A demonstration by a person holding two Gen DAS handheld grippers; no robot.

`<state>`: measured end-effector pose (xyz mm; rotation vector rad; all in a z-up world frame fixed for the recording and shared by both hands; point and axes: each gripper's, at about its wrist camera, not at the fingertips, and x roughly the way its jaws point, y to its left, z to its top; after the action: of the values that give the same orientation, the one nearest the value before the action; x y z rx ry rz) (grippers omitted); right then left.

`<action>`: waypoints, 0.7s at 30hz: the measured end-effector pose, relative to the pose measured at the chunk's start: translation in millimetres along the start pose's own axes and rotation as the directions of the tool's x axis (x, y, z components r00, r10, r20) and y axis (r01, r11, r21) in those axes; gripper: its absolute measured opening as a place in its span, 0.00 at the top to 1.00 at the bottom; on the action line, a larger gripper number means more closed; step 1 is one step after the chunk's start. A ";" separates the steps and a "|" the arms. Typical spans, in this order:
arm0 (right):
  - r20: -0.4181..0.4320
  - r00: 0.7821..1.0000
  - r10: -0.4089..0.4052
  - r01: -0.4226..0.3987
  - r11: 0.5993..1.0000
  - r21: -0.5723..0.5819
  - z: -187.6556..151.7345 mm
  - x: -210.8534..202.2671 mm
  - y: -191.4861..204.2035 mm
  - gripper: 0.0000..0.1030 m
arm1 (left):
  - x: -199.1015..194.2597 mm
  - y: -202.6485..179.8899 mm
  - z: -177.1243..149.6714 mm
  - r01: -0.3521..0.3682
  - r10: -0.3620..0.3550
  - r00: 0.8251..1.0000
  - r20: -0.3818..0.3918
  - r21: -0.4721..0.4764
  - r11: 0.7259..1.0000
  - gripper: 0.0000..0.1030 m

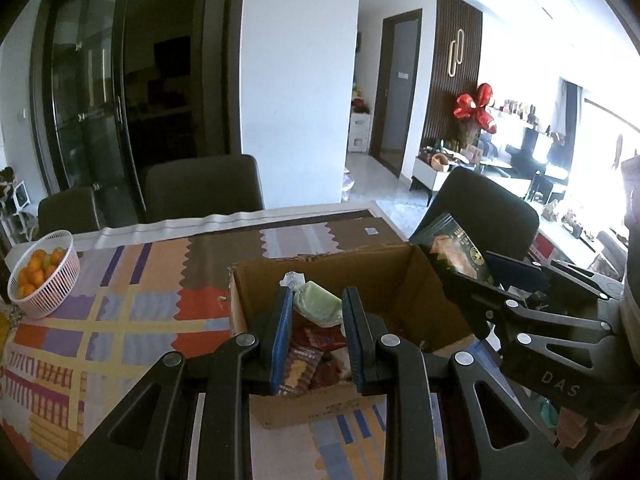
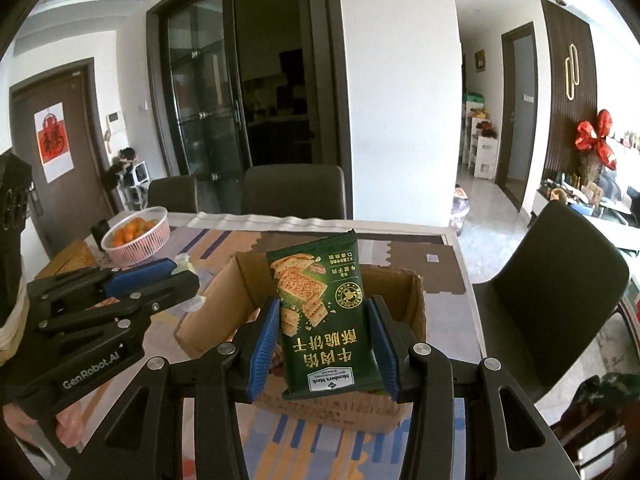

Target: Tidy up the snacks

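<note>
Glossy green cracker packet (image 2: pixel 320 320), matt cardboard box (image 1: pixel 400 280), plastic basket (image 1: pixel 60 276)

place: home dining area | cues: patterned tablecloth (image 1: pixel 120 280), dining chairs (image 2: pixel 294 192), fruit basket (image 2: pixel 136 236)

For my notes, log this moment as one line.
left gripper: shut on pale green wrapped snack | right gripper: shut on dark green cracker packet | both above open brown cardboard box
</note>
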<state>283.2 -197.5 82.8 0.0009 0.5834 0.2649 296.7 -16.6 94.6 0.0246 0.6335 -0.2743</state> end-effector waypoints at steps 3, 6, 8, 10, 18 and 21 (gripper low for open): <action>-0.036 0.999 -0.003 0.002 1.000 -0.005 5.6 11.9 -3.6 0.56 | 12.1 1.5 5.8 -0.001 0.001 1.000 -0.028 -0.002 1.000 0.75; -0.070 0.998 -0.011 0.010 1.000 -0.013 10.2 24.1 -4.4 0.56 | 26.8 2.1 9.7 -0.006 0.007 0.998 -0.069 0.007 1.000 0.75; -0.095 0.995 -0.008 0.007 1.000 -0.011 12.1 33.0 -6.6 0.56 | 34.2 2.2 11.1 -0.014 0.015 0.996 -0.086 0.014 1.000 0.75; -0.118 0.993 -0.007 0.006 1.000 -0.008 13.2 40.0 -9.0 0.56 | 43.4 3.4 12.9 -0.019 0.021 0.993 -0.115 0.014 1.000 0.75; -0.206 0.979 -0.002 0.010 0.999 0.036 15.2 67.1 -20.8 0.52 | 57.1 11.7 11.6 -0.070 0.065 0.984 -0.168 -0.020 0.997 0.51; -0.212 0.977 -0.023 0.033 0.999 0.041 11.6 67.1 -22.9 0.45 | 51.0 11.4 7.4 -0.099 0.097 0.983 -0.157 -0.004 0.995 0.47</action>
<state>349.0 -202.2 54.3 0.0077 0.8006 0.2259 343.3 -18.9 69.9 0.0667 0.7874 -0.1746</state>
